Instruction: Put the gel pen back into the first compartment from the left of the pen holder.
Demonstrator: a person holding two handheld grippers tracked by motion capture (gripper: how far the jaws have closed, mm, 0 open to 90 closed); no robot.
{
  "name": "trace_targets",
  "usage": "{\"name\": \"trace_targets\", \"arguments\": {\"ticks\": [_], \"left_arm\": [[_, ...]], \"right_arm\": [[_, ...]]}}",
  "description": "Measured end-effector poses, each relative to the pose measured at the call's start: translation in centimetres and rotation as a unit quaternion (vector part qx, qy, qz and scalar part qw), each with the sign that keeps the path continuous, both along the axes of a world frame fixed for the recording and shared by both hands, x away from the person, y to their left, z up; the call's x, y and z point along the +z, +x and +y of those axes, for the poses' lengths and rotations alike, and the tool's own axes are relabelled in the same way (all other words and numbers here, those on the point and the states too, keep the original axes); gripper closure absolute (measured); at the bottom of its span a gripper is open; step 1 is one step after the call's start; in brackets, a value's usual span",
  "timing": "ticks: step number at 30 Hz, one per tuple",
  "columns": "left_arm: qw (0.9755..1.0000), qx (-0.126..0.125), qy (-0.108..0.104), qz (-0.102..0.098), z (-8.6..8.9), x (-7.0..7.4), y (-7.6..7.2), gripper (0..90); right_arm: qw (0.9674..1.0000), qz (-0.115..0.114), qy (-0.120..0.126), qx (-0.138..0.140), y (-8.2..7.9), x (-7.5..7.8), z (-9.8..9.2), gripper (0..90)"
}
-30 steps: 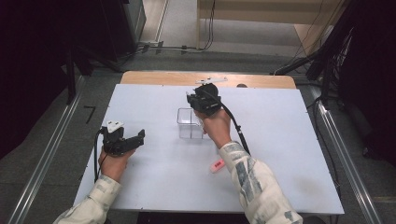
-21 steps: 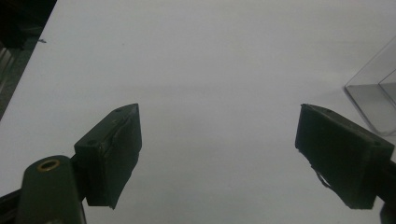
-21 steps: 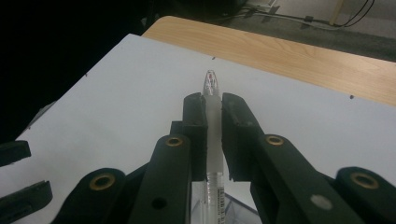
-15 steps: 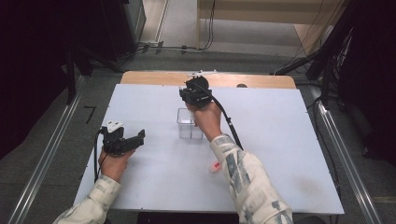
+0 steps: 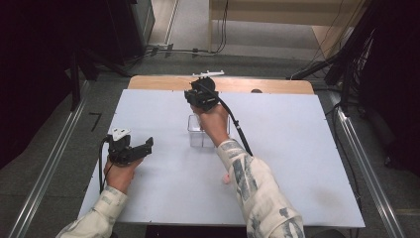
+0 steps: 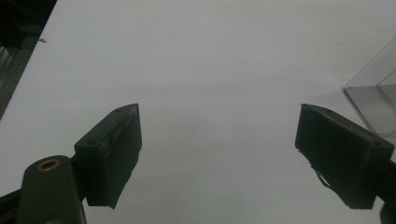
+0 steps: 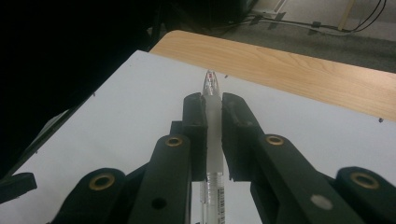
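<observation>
My right gripper point(image 7: 213, 106) is shut on a clear plastic pen point(image 7: 211, 84), whose red-inked tip pokes out past the jaws. In the high view that gripper point(image 5: 203, 88) is raised above the far half of the white table, and the pen point(image 5: 208, 74) shows as a pale bar beyond it. A small clear plastic box point(image 5: 198, 134) stands on the table just below the right hand. My left gripper point(image 5: 132, 149) rests near the table's left edge, open with nothing between its jaws point(image 6: 219, 140). The clear box point(image 6: 373, 91) shows at the far right of the left gripper view.
A small pink object point(image 5: 226, 178) lies on the white table top point(image 5: 297, 148) beside the right forearm. A wooden strip point(image 5: 277, 85) runs along the far edge. Cables point(image 5: 168, 49) lie on the floor beyond, and metal rails point(image 5: 44, 173) flank both sides.
My right gripper has moved left and away from the person with the pen in it, now past the clear box. The left gripper has stayed still.
</observation>
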State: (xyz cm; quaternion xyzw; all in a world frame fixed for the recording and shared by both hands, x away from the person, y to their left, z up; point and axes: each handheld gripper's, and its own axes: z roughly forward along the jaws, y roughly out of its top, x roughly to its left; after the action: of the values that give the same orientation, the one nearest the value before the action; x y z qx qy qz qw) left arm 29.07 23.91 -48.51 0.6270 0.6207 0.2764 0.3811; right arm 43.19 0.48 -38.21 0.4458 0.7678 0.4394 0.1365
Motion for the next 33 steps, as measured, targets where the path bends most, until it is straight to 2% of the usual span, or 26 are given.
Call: {"name": "trace_targets", "arguments": {"ticks": [8, 18, 26, 33], "left_arm": [[1.0000, 0.000, 0.000, 0.000, 0.0, 0.0, 0.0, 15.1], [1.0000, 0.001, 0.000, 0.000, 0.0, 0.0, 0.0, 15.1], [1.0000, 0.000, 0.001, 0.000, 0.0, 0.0, 0.0, 15.1], [1.0000, -0.001, 0.004, 0.002, -0.1, -0.1, 0.1, 15.1]], "right_arm": [[0.9999, 0.006, 0.008, 0.001, 0.3, -0.1, 0.2, 78.6], [1.0000, 0.005, -0.002, 0.006, 0.1, -0.3, 0.2, 78.4], [0.9997, -0.008, -0.016, 0.016, -1.2, -0.3, -0.2, 78.4], [0.9994, -0.008, -0.014, 0.031, -2.8, -0.9, -1.3, 78.3]]}}
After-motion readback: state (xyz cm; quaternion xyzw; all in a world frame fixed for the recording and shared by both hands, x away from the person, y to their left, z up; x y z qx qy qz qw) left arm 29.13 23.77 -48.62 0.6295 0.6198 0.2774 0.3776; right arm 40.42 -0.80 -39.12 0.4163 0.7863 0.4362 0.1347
